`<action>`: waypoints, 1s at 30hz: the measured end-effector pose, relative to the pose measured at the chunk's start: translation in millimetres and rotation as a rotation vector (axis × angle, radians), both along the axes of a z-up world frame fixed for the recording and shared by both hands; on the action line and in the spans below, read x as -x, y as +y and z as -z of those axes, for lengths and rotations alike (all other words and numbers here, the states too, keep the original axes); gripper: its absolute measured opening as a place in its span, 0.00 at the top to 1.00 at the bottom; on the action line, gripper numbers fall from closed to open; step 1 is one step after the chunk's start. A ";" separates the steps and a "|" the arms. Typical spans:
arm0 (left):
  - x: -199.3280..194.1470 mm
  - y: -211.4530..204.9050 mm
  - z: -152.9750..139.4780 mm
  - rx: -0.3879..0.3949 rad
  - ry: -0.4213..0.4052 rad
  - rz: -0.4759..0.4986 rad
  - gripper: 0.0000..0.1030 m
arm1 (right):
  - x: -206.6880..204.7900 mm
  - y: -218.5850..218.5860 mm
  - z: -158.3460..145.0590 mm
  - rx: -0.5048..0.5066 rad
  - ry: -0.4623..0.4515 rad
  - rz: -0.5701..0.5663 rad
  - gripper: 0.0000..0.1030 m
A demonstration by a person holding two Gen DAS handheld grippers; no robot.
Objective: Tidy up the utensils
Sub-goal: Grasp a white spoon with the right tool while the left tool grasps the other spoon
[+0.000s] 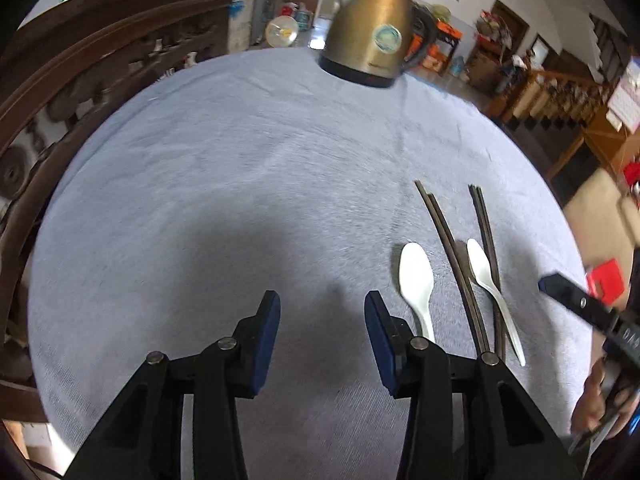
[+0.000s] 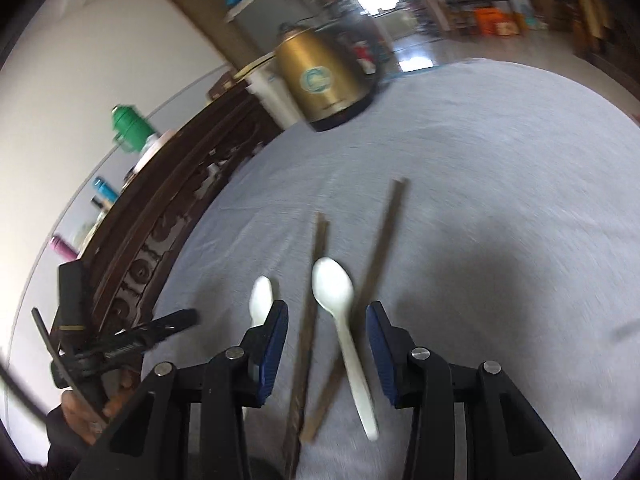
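Note:
Two white plastic spoons and two pairs of dark chopsticks lie on the grey-blue tablecloth. In the left wrist view the near spoon lies just right of my left gripper, which is open and empty over bare cloth; one chopstick pair, the second spoon and the other pair lie further right. In the right wrist view my right gripper is open above a spoon and a chopstick pair; the other pair crosses under the spoon's handle. The other spoon lies left.
A gold electric kettle stands at the far edge of the table. A carved dark wooden bench back runs along the left side. The right gripper's fingers enter at the right edge of the left wrist view.

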State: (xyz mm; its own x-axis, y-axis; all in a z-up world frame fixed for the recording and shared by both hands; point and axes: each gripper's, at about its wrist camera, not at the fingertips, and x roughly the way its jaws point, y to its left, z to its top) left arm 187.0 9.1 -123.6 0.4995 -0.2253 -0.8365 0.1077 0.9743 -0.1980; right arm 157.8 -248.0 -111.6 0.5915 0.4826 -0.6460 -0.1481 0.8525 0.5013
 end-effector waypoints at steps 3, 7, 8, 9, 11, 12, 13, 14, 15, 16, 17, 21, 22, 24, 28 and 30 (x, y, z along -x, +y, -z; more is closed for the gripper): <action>-9.4 -17.8 3.5 -0.012 0.006 0.039 0.56 | -25.7 13.6 3.7 0.040 0.024 -0.064 0.57; -15.6 -35.1 5.0 -0.034 -0.006 0.089 0.54 | -48.3 33.5 8.8 0.085 0.043 -0.129 0.51; -14.4 -36.7 6.2 -0.037 -0.010 0.096 0.54 | -53.7 38.4 9.9 0.099 0.048 -0.139 0.48; -14.2 -36.9 7.4 -0.041 -0.011 0.102 0.54 | -58.2 42.0 10.9 0.114 0.052 -0.145 0.47; -14.1 -35.7 10.8 -0.045 -0.007 0.099 0.54 | -67.0 50.1 15.4 0.150 0.062 -0.160 0.47; -14.5 -33.7 12.0 -0.042 -0.004 0.096 0.54 | -69.7 51.9 17.4 0.164 0.069 -0.161 0.47; -14.6 -32.3 12.3 -0.041 -0.004 0.096 0.54 | -73.0 54.8 20.5 0.177 0.080 -0.166 0.47; -14.3 -31.7 12.5 -0.042 -0.007 0.095 0.54 | -75.8 58.2 23.5 0.193 0.090 -0.175 0.47; -14.3 -30.7 12.2 -0.044 -0.010 0.095 0.54 | -76.9 60.4 25.8 0.209 0.097 -0.178 0.47; -14.3 -30.3 11.8 -0.046 -0.011 0.097 0.54 | -77.9 62.3 28.5 0.232 0.104 -0.178 0.47; -14.9 -30.5 12.1 -0.043 -0.009 0.100 0.54 | -77.4 63.5 28.6 0.244 0.094 -0.181 0.47; -18.8 -35.0 10.5 -0.028 -0.011 0.126 0.54 | -74.4 70.8 28.6 0.315 0.081 -0.189 0.61; -18.7 -36.9 10.2 -0.029 -0.014 0.137 0.54 | -72.3 73.2 29.2 0.350 0.070 -0.194 0.65; -19.8 -41.6 12.1 -0.037 -0.013 0.145 0.54 | -68.1 71.4 28.8 0.366 0.063 -0.203 0.69; -24.5 -50.3 15.8 -0.031 0.001 0.159 0.54 | -61.0 59.9 25.7 0.343 0.050 -0.178 0.69; -27.2 -57.2 16.4 -0.030 -0.005 0.179 0.54 | -55.9 46.8 22.3 0.282 0.046 -0.146 0.69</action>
